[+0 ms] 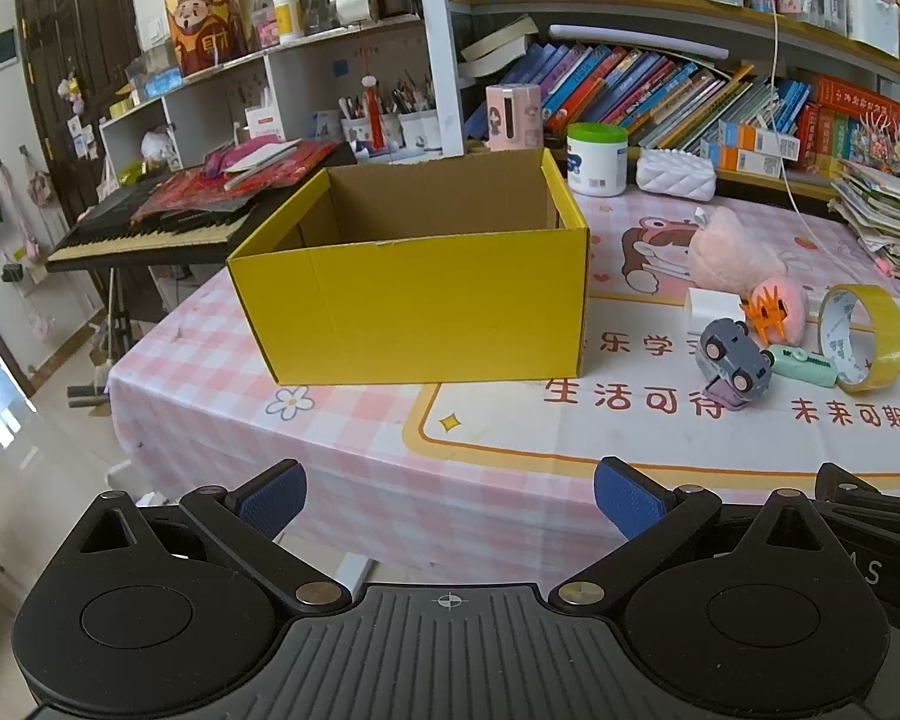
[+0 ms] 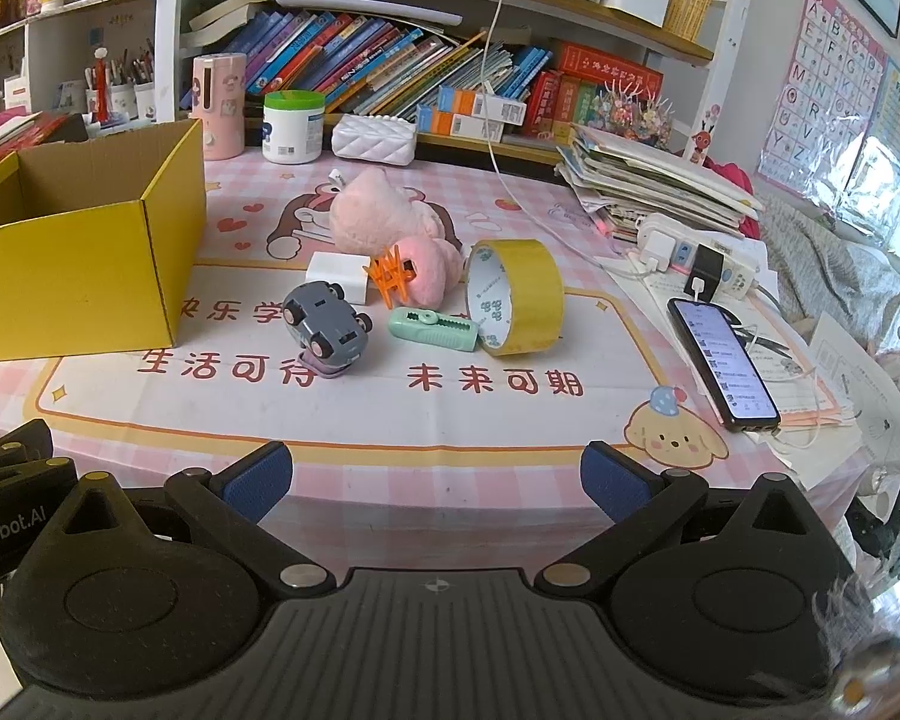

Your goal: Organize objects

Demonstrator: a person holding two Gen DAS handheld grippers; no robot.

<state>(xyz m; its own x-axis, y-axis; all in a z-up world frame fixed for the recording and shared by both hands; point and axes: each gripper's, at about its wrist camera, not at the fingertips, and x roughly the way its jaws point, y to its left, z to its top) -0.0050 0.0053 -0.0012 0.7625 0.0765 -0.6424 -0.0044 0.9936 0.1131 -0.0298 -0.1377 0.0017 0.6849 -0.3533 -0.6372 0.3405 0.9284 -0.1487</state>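
An empty yellow cardboard box (image 1: 408, 300) (image 2: 72, 276) stands open on the pink checked tablecloth. To its right lie a pink plush toy (image 1: 732, 258) (image 2: 384, 216), a white block (image 1: 711, 307) (image 2: 336, 276), an orange clip (image 1: 765, 312) (image 2: 393, 276), a grey toy car (image 1: 732, 360) (image 2: 327, 327) tipped on its side, a mint-green cutter (image 1: 804, 365) (image 2: 432, 329) and a yellow tape roll (image 1: 864, 336) (image 2: 516, 297) on edge. My left gripper (image 1: 450, 501) is open, short of the table's near edge. My right gripper (image 2: 437, 477) is open too, over the near edge, nothing between its fingers.
A phone (image 2: 723, 360) on a charging cable lies at the right with a power strip (image 2: 699, 258) and a paper stack (image 2: 648, 180). A white jar (image 1: 597, 159), a pink canister (image 1: 513, 117) and bookshelves line the back. A keyboard piano (image 1: 150, 228) stands left of the table.
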